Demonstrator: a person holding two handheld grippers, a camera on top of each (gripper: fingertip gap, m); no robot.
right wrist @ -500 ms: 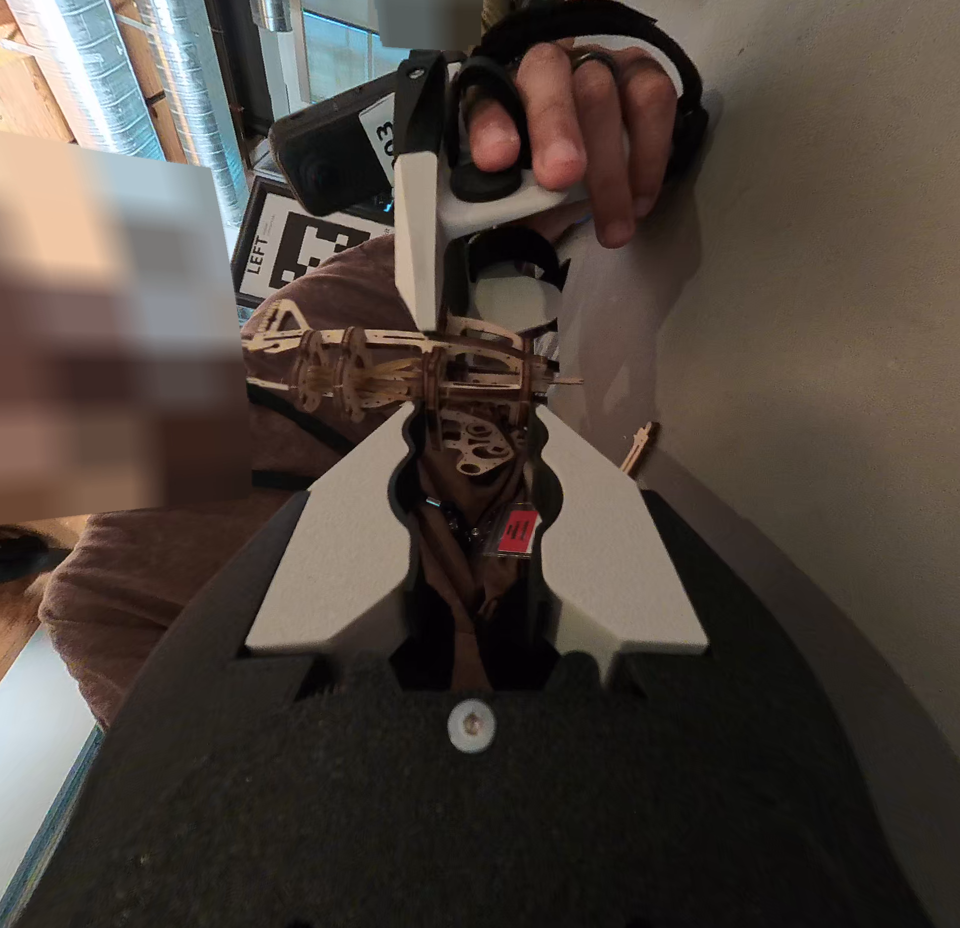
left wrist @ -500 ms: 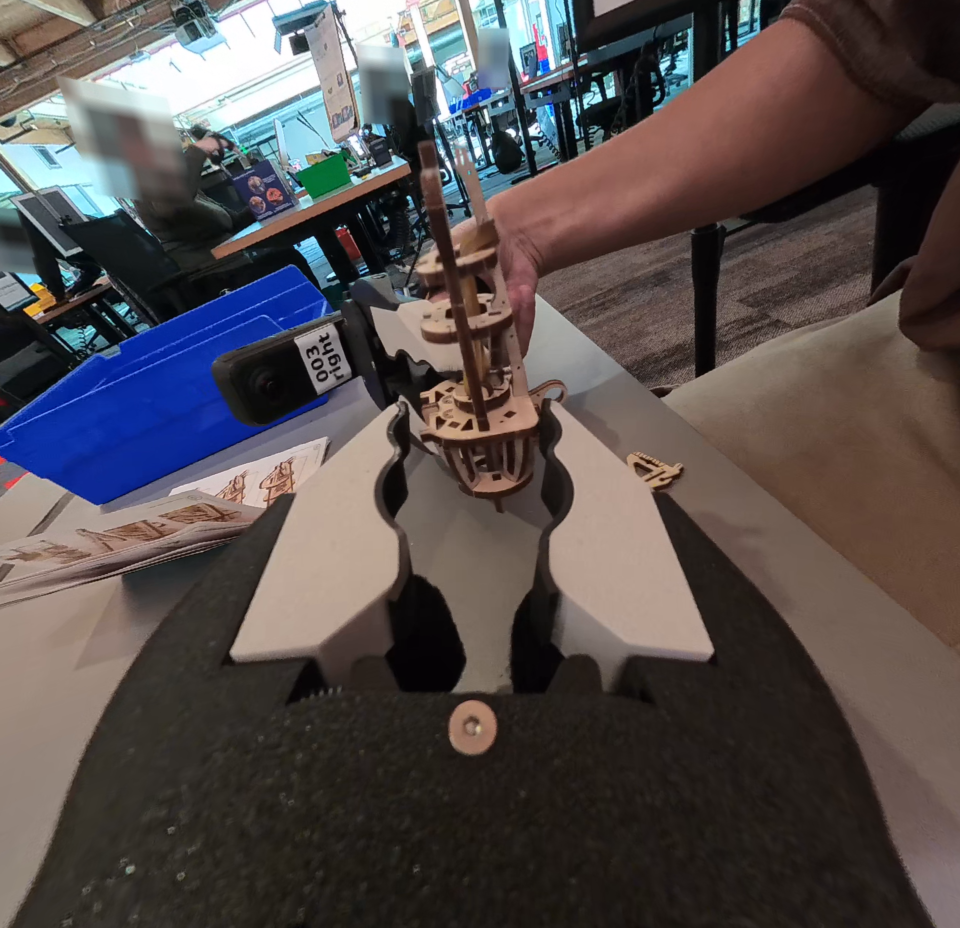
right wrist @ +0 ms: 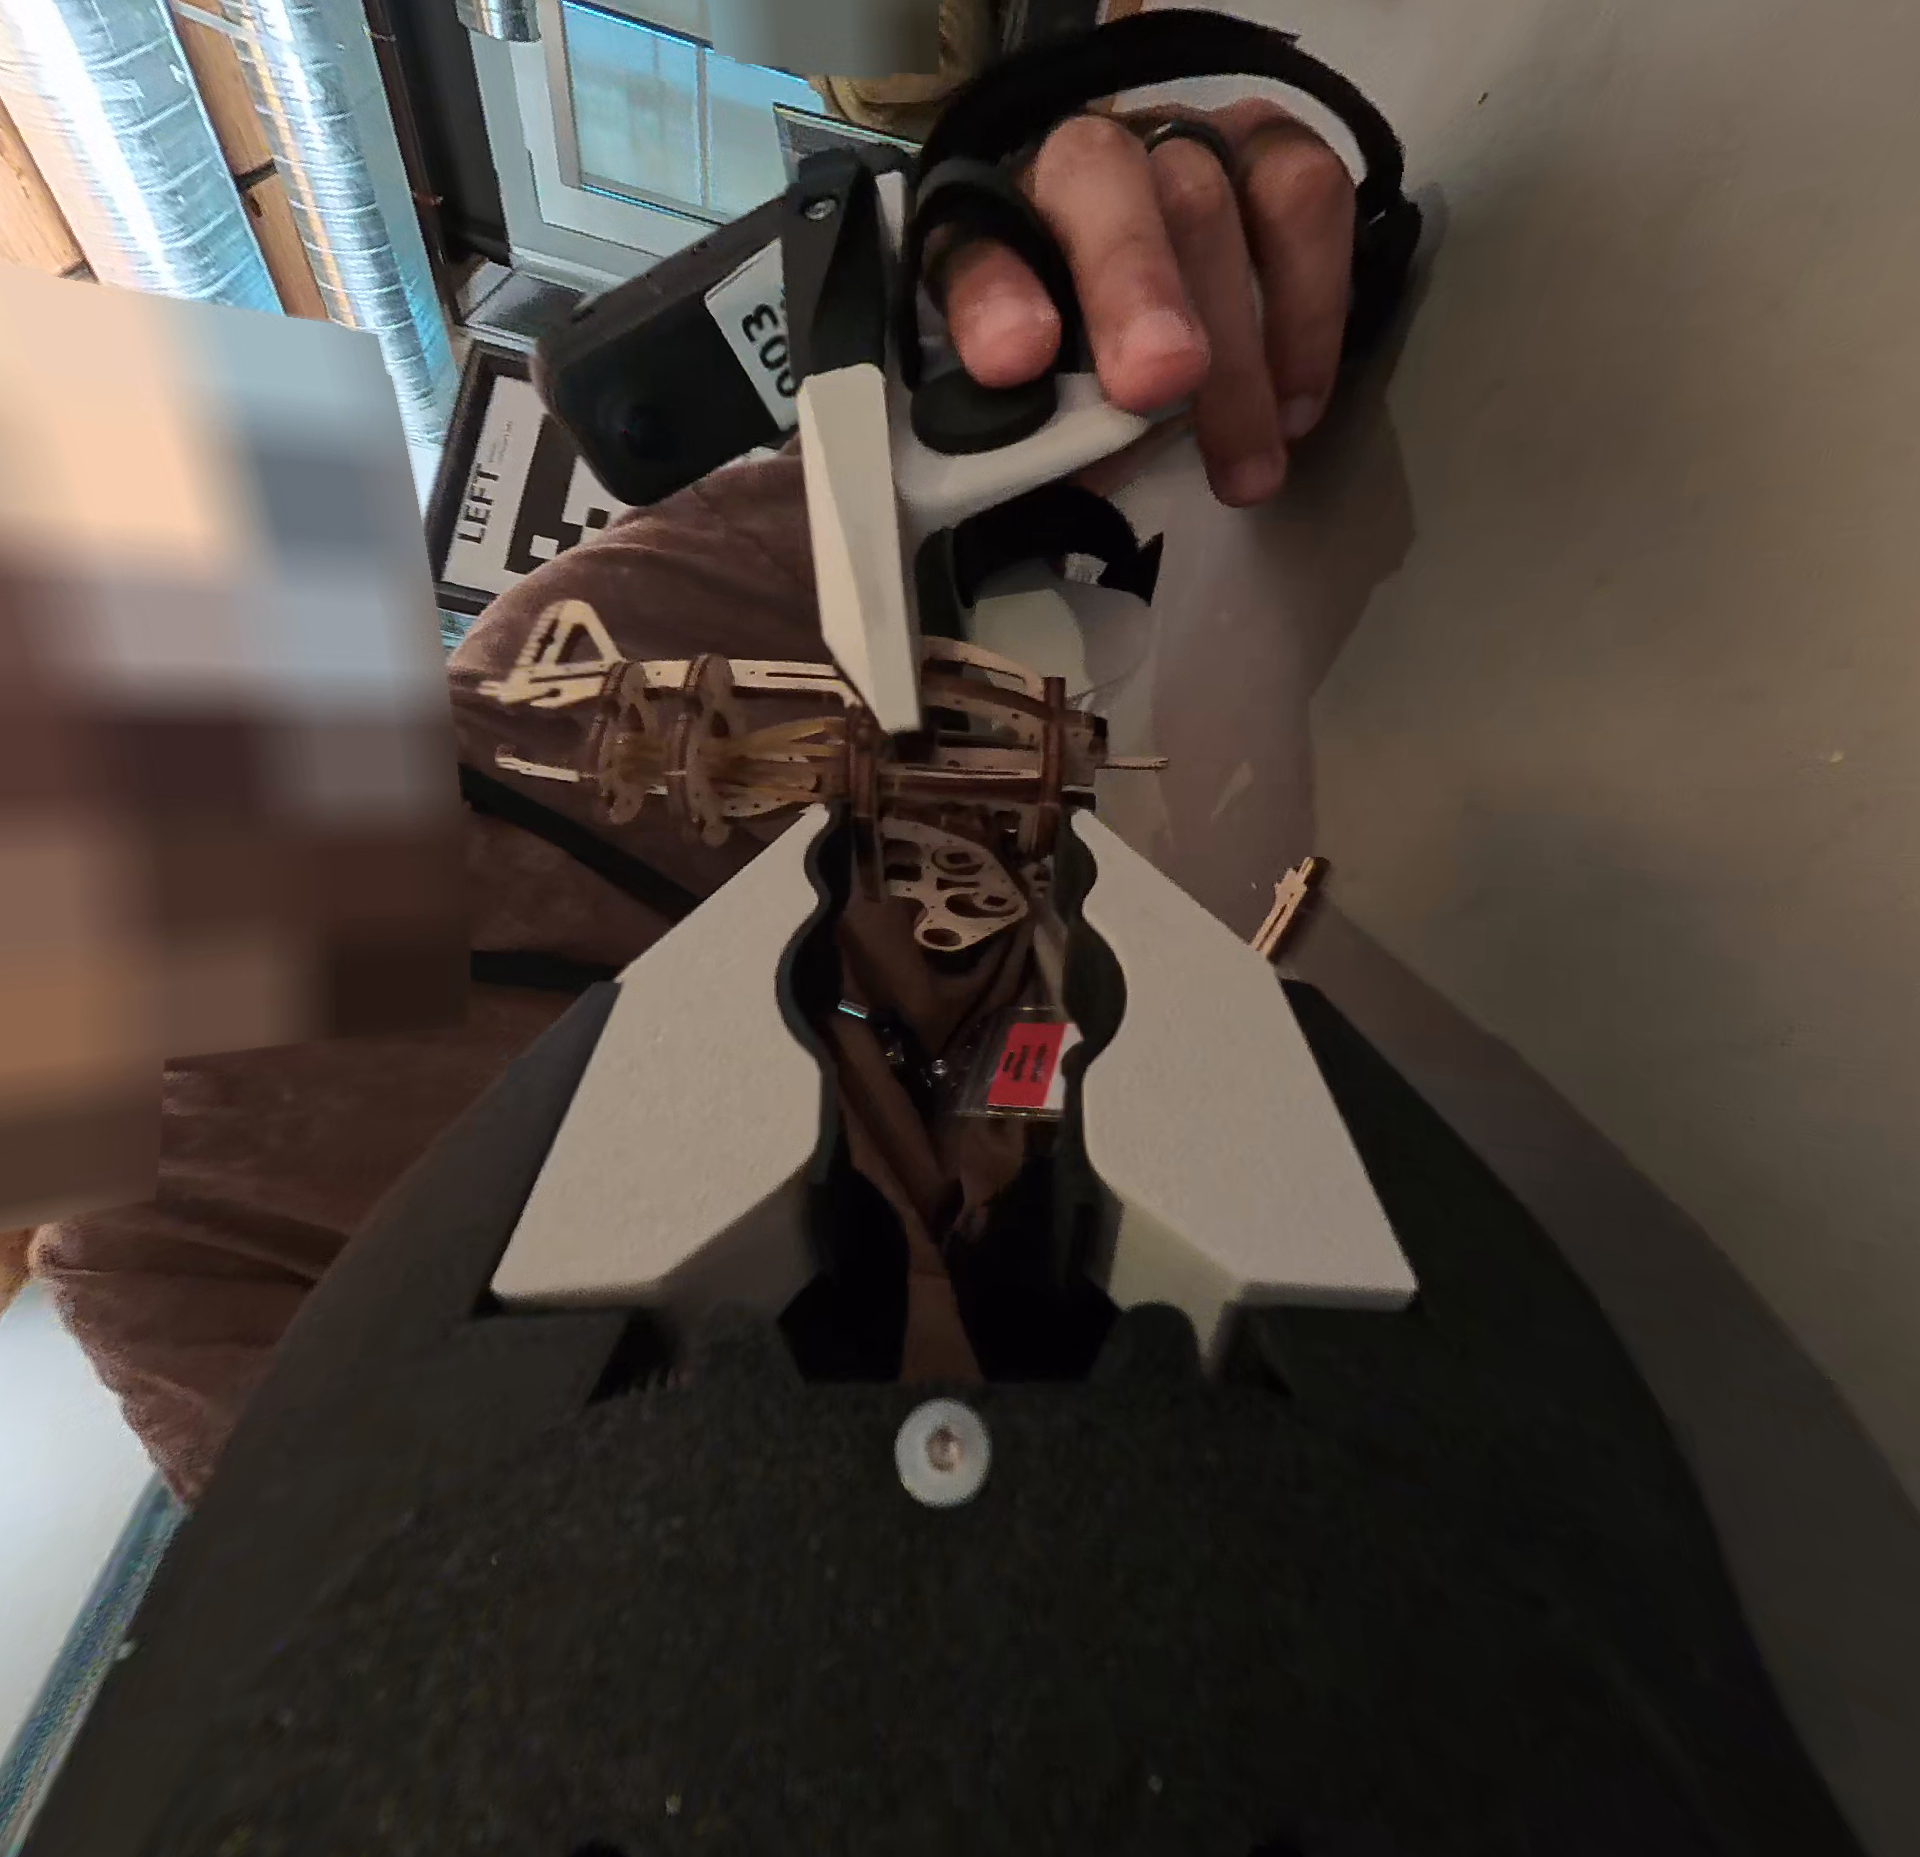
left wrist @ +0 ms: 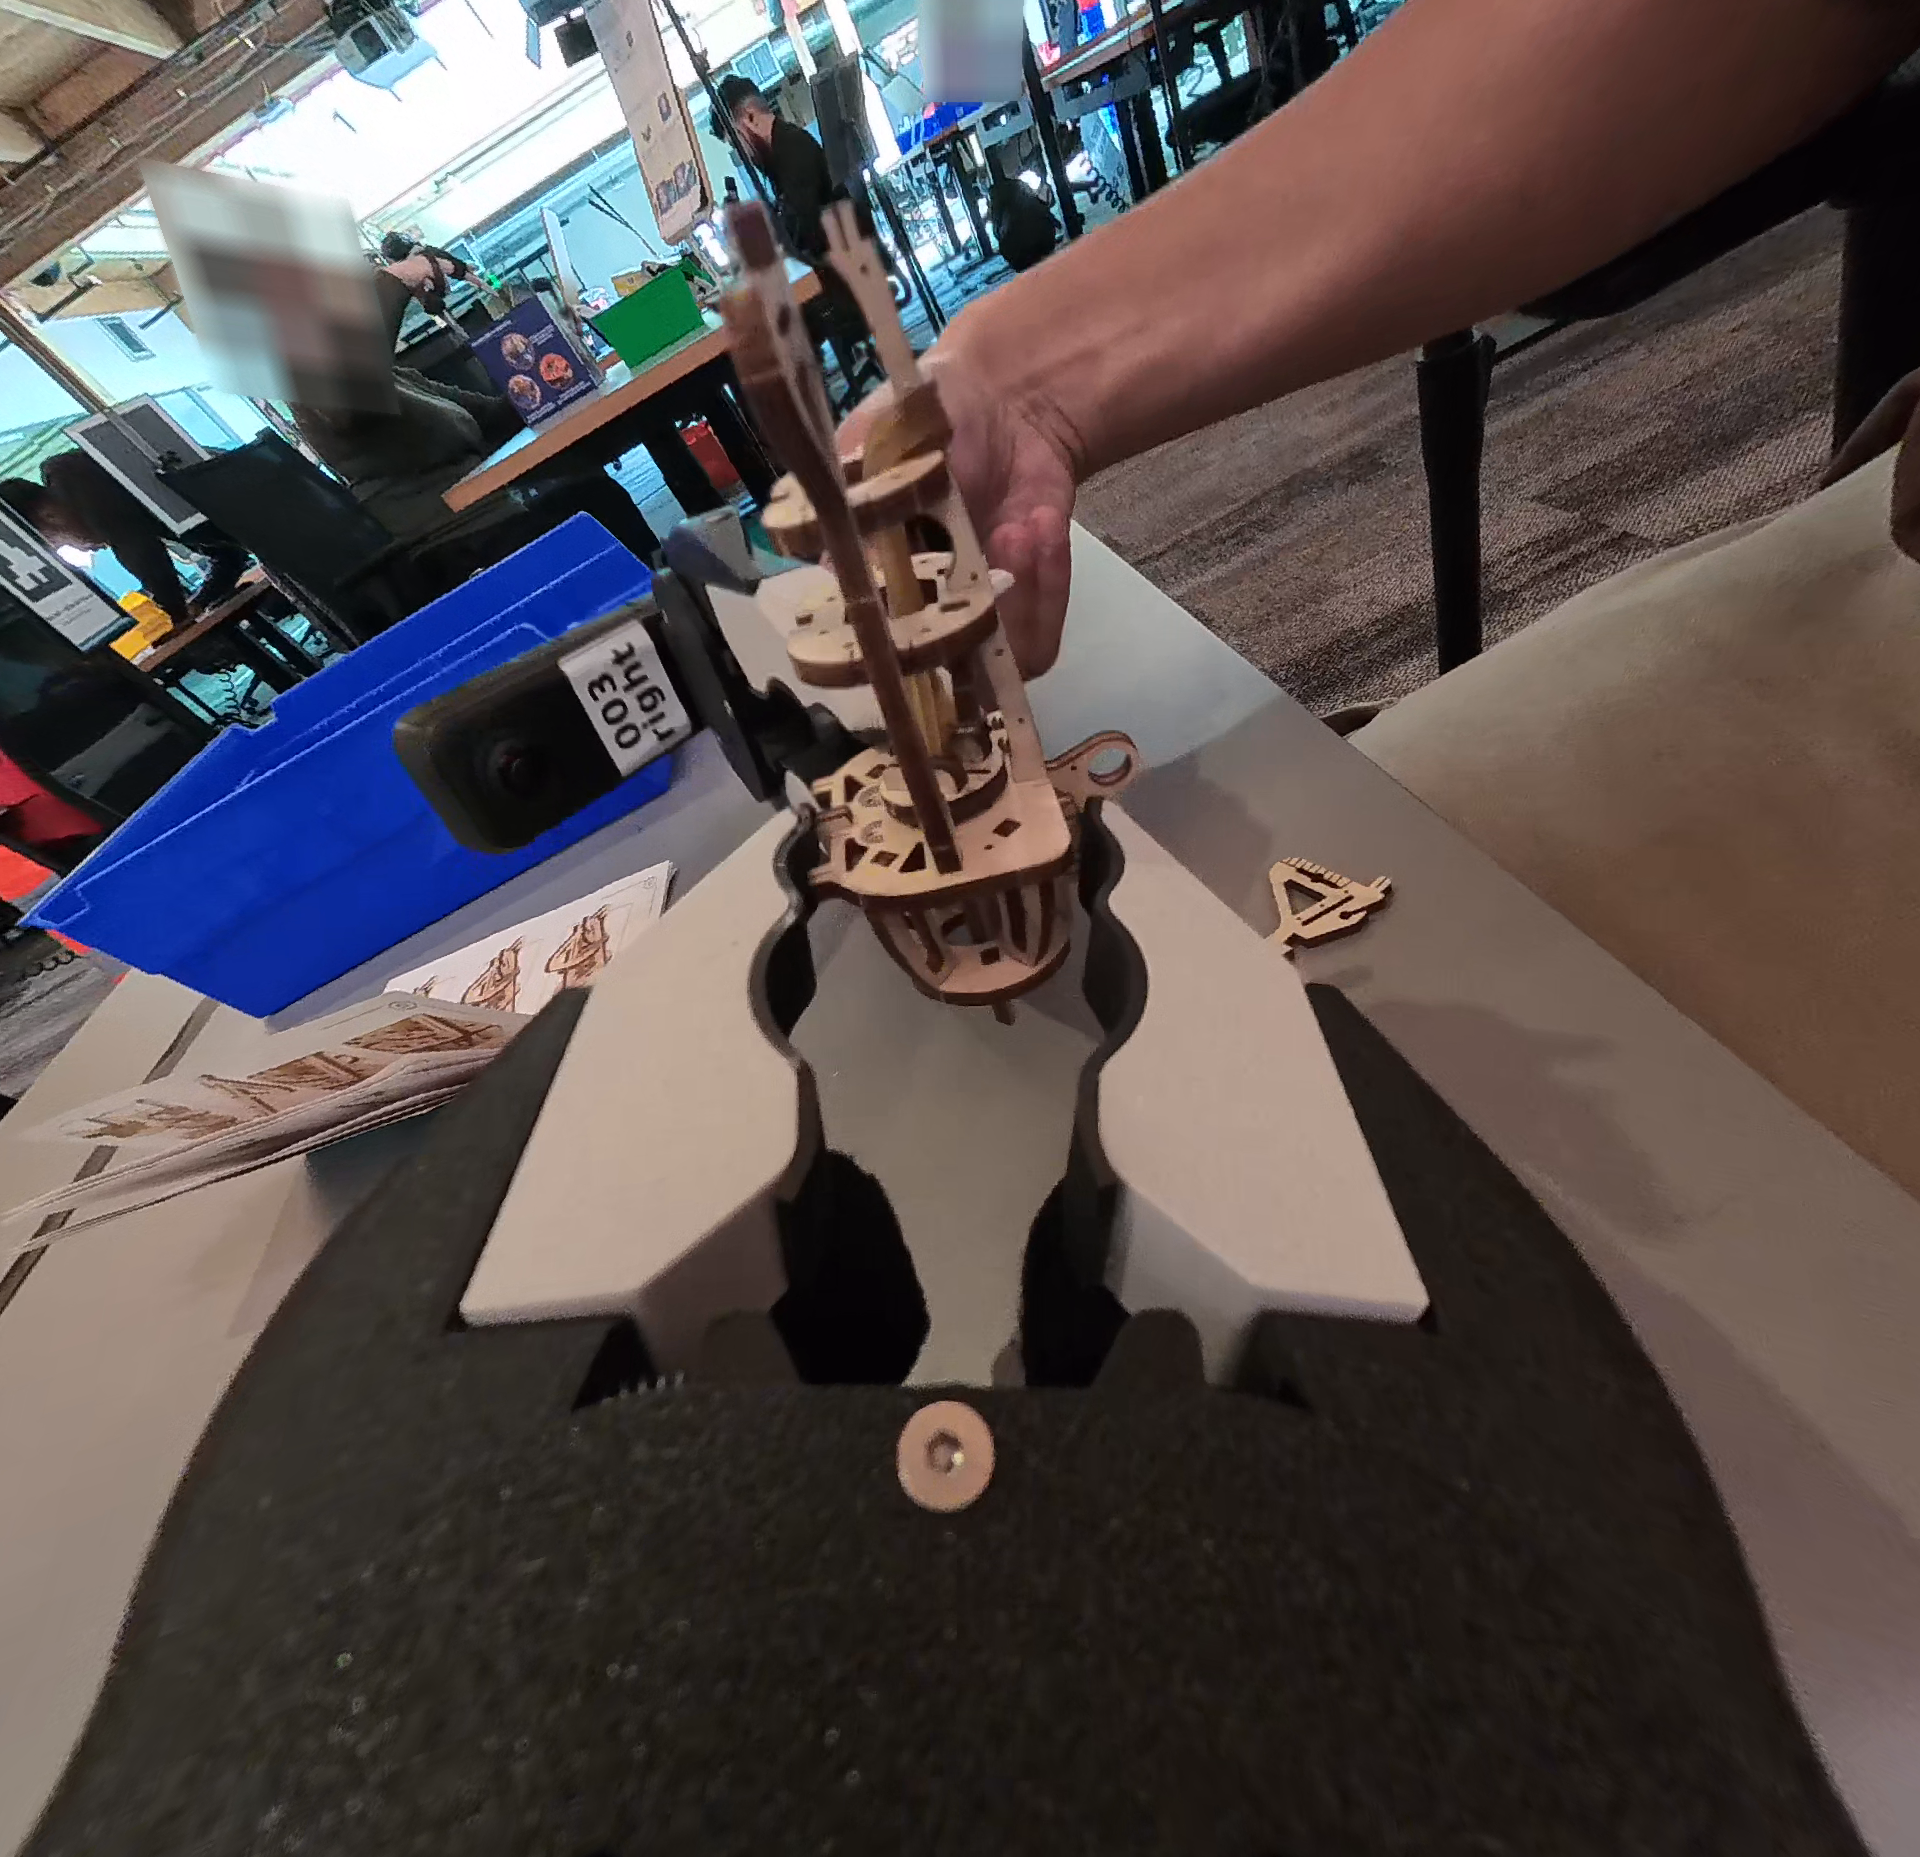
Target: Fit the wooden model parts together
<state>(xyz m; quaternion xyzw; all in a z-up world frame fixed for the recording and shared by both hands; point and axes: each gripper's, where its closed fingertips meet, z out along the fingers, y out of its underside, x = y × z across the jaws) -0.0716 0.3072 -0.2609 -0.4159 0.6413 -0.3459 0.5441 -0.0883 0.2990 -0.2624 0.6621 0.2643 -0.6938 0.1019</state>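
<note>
A wooden model (left wrist: 935,872) with a round latticed base, stacked discs and tall masts sits between both grippers above the grey table (left wrist: 1455,1028). My left gripper (left wrist: 940,851) is shut on its base. My right gripper (right wrist: 951,836) is shut on the same model (right wrist: 935,768), which lies sideways in the right wrist view. One white finger (right wrist: 862,560) of the left gripper reaches onto the model from above there. A small loose wooden part (left wrist: 1325,898) lies on the table right of the model; it also shows in the right wrist view (right wrist: 1288,903).
A blue bin (left wrist: 312,820) stands at the left, with an instruction booklet (left wrist: 260,1090) in front of it. The right gripper's camera (left wrist: 540,758) sits just left of the model. The person's hand (left wrist: 1008,519) is behind the model, their lap (left wrist: 1662,820) at the table's right edge. Left and right tips are no more than a few centimetres apart.
The model's masts lean a little more to the left in the left wrist view. Both grippers keep their hold on it.
</note>
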